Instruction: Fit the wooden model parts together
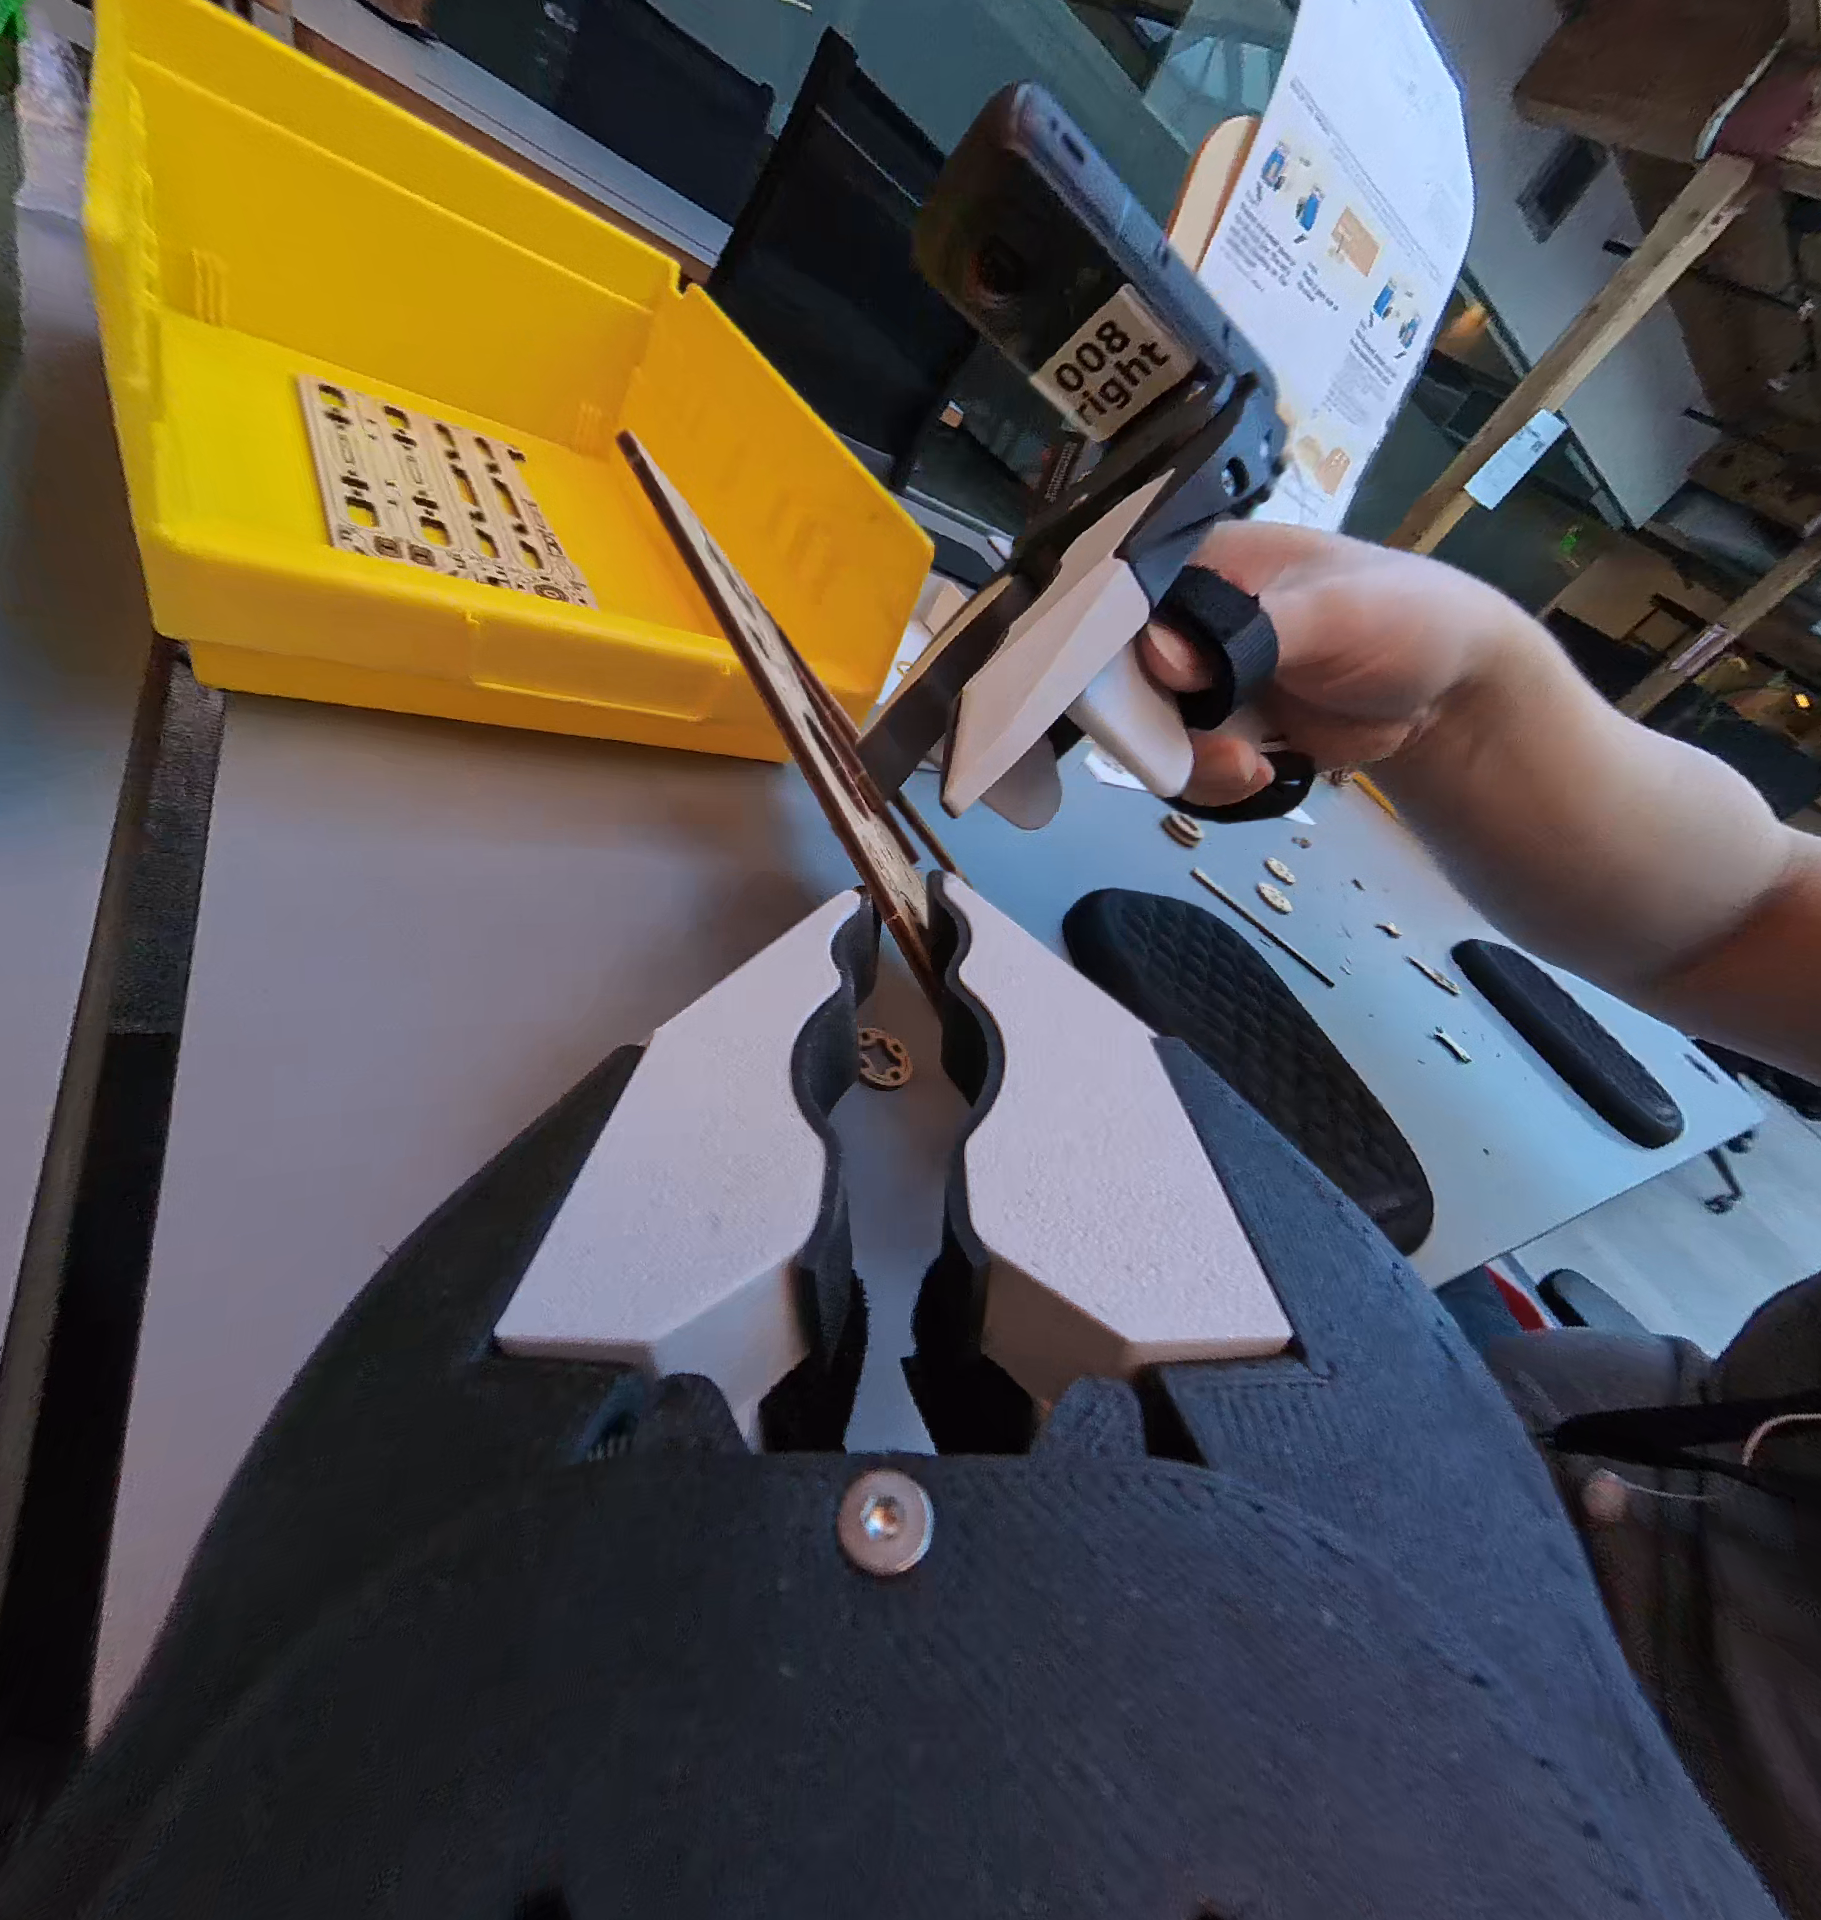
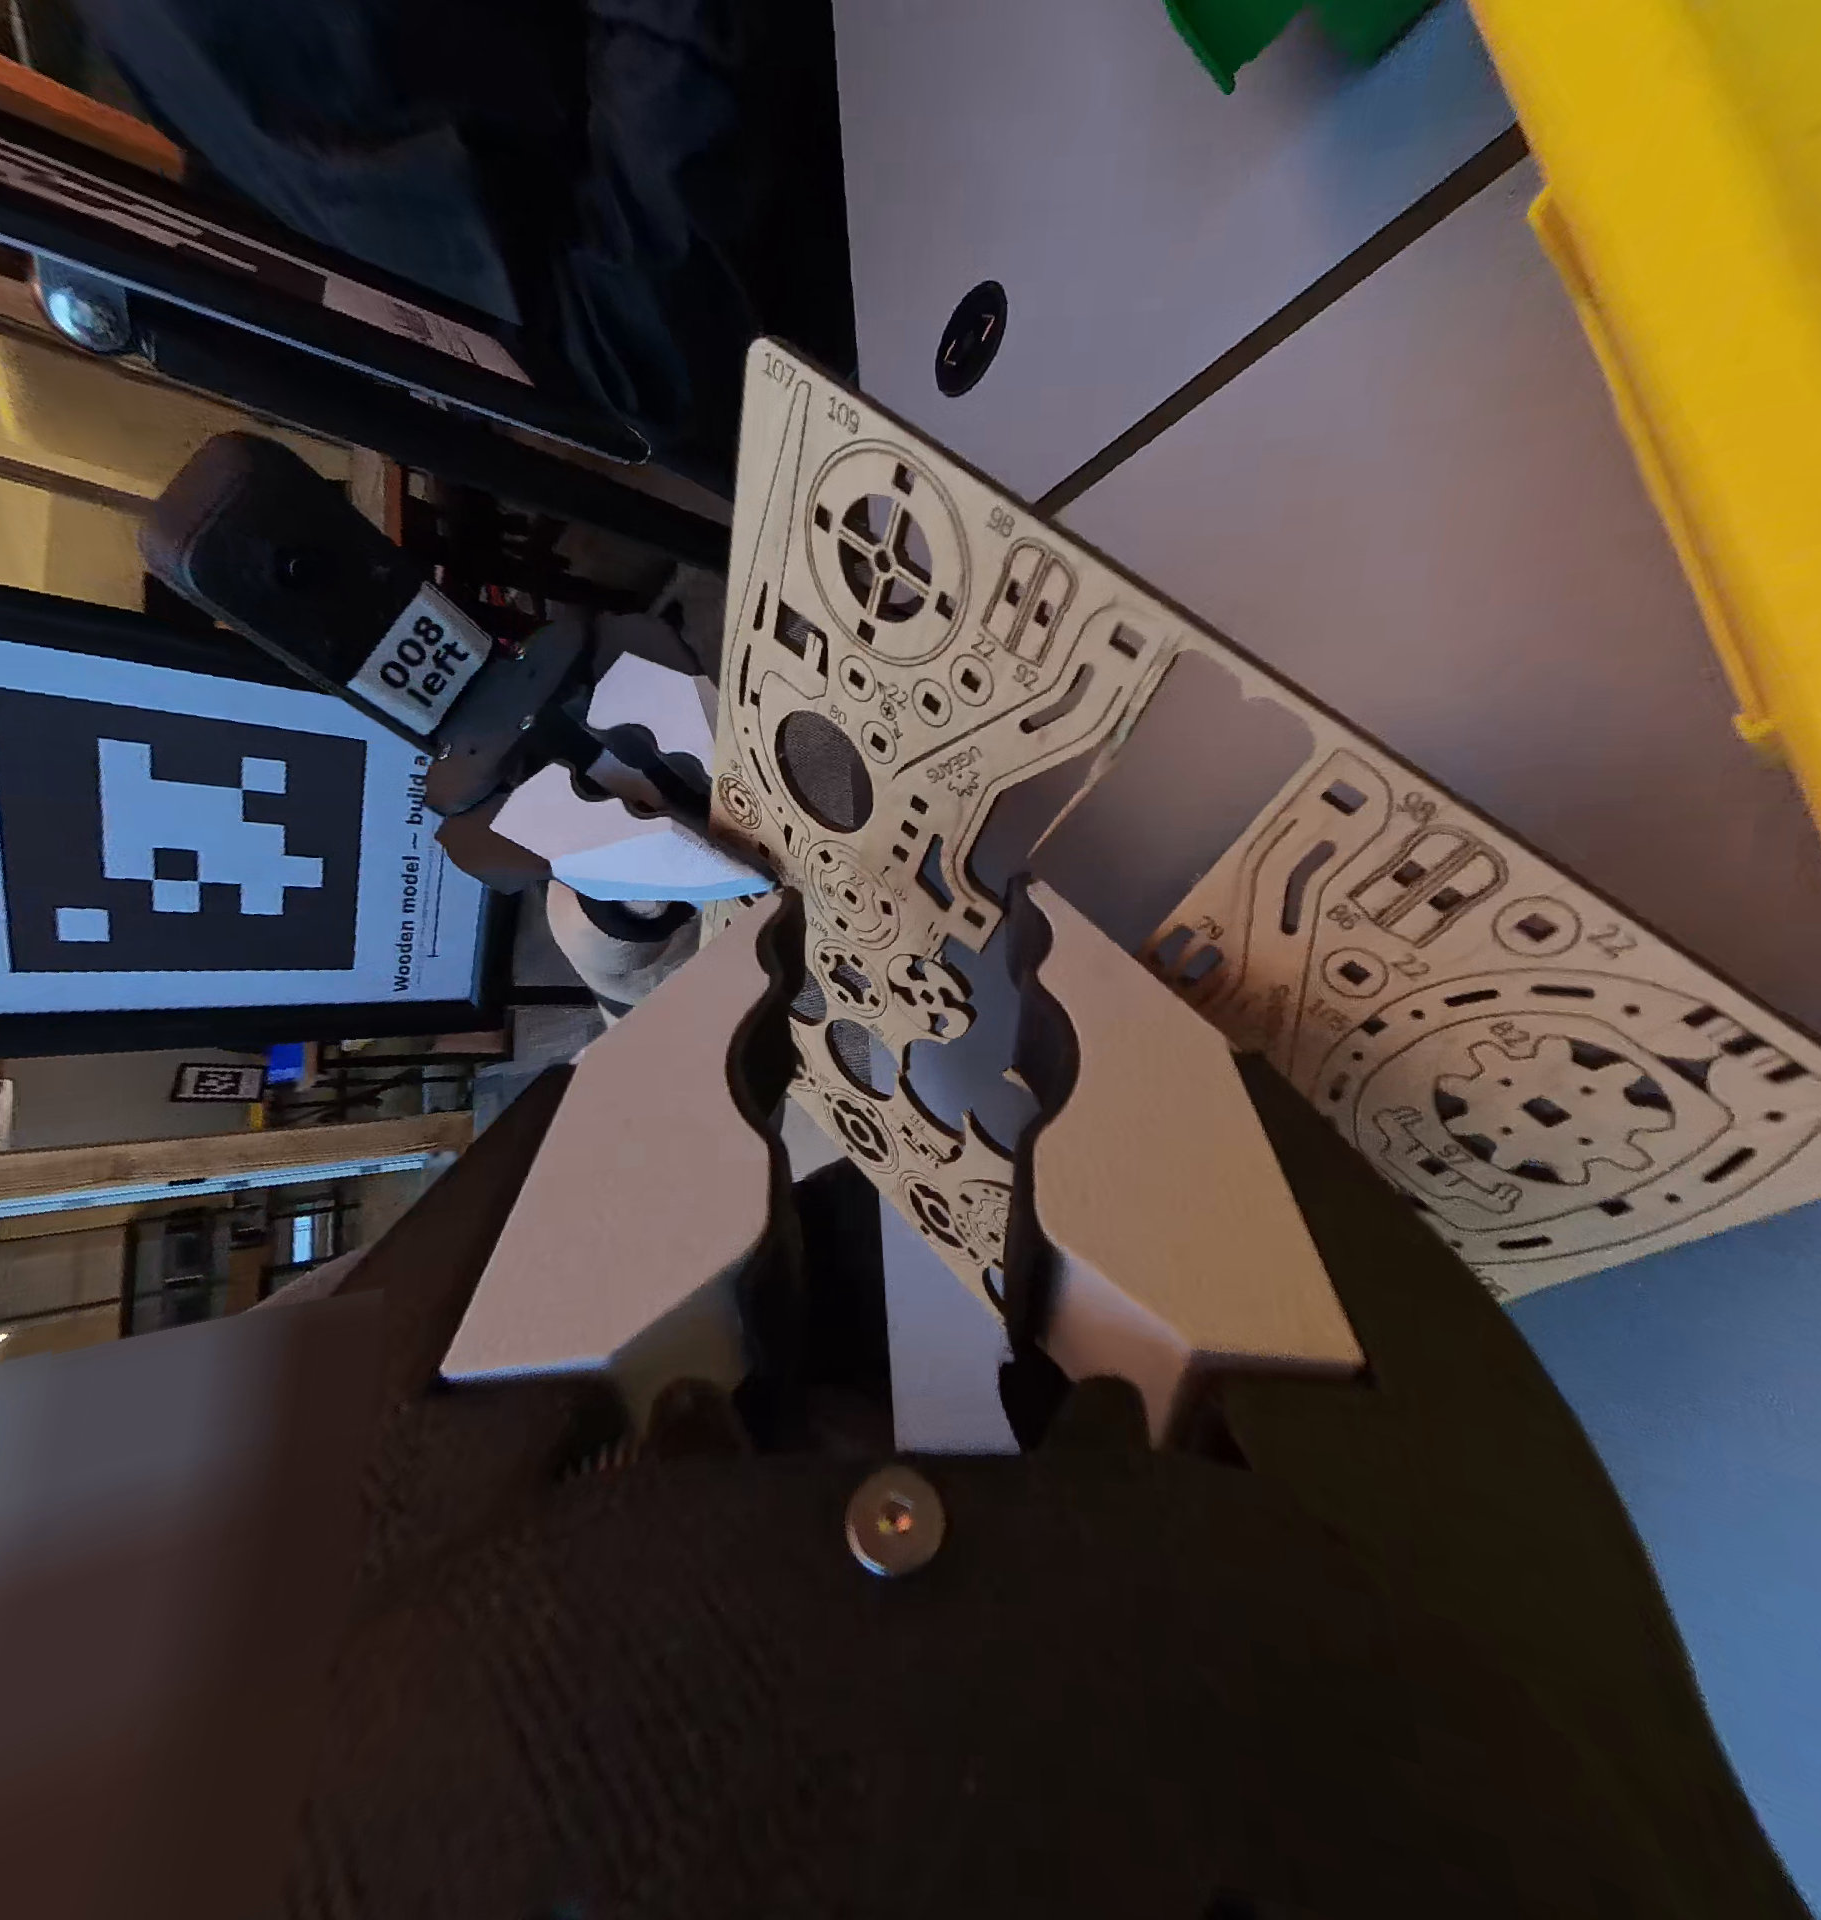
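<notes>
While left gripper (image 1: 898, 914) clamps pale laser-cut plywood parts sheet (image 2: 989, 790) edge-on above grey bench (image 1: 449, 987), right gripper (image 2: 901, 935), jaws apart, faces sheet, likely to press piece free.

The left gripper (image 1: 901, 914) pinches the bottom edge of a thin wooden parts sheet (image 1: 781, 675), which stands up on its edge and leans back. The right gripper (image 1: 916, 769), held by a hand (image 1: 1405, 665), touches the sheet's far side. Behind sits a yellow bin (image 1: 262, 260) with another wooden sheet (image 1: 438, 499) inside. A small wooden gear (image 1: 883, 1058) lies on the grey table (image 1: 418, 987).
</notes>
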`<state>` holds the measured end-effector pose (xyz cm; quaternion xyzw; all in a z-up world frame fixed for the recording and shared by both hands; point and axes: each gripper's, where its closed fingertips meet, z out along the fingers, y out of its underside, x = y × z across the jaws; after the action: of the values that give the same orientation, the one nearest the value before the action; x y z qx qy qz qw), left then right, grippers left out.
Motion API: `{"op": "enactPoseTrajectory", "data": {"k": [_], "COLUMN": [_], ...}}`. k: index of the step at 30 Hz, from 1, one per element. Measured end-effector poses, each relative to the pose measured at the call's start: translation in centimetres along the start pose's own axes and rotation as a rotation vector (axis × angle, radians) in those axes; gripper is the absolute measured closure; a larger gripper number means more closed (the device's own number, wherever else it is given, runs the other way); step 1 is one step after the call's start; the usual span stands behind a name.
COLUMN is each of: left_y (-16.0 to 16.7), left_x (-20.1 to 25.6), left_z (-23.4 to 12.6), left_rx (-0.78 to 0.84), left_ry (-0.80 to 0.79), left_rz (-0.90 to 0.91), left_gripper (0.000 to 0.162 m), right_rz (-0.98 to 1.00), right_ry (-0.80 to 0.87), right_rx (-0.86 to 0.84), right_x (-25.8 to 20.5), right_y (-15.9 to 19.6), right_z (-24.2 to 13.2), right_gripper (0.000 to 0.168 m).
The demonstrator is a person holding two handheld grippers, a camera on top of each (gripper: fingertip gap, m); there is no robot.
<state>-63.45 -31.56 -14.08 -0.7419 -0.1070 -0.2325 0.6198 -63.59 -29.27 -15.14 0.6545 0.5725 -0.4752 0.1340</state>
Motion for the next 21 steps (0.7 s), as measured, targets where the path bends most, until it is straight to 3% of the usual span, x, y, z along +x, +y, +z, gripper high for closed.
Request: {"op": "enactPoseTrajectory", "data": {"k": [8,17,21], "left_y": [-0.2,-0.9,-0.9], "left_x": [0.0,0.3,0.7], "left_z": [-0.1,-1.0,-1.1], "left_rx": [0.036,0.12,0.141], "left_ry": [-0.056,-0.119,-0.141], "left_rz": [0.011,0.038,0.061], "left_gripper": [0.156,0.157,0.157], "right_rz": [0.02,-0.04,-0.013], "right_ry": [-0.018,-0.125,-0.166], "right_rx": [-0.011,0.453,0.507], "right_x": [-1.7,-4.2,-4.4], "right_y": [1.5,1.7,1.7], "right_z": [-0.8,-2.6,-2.3], "right_gripper": [0.115,0.116,0.112]}}
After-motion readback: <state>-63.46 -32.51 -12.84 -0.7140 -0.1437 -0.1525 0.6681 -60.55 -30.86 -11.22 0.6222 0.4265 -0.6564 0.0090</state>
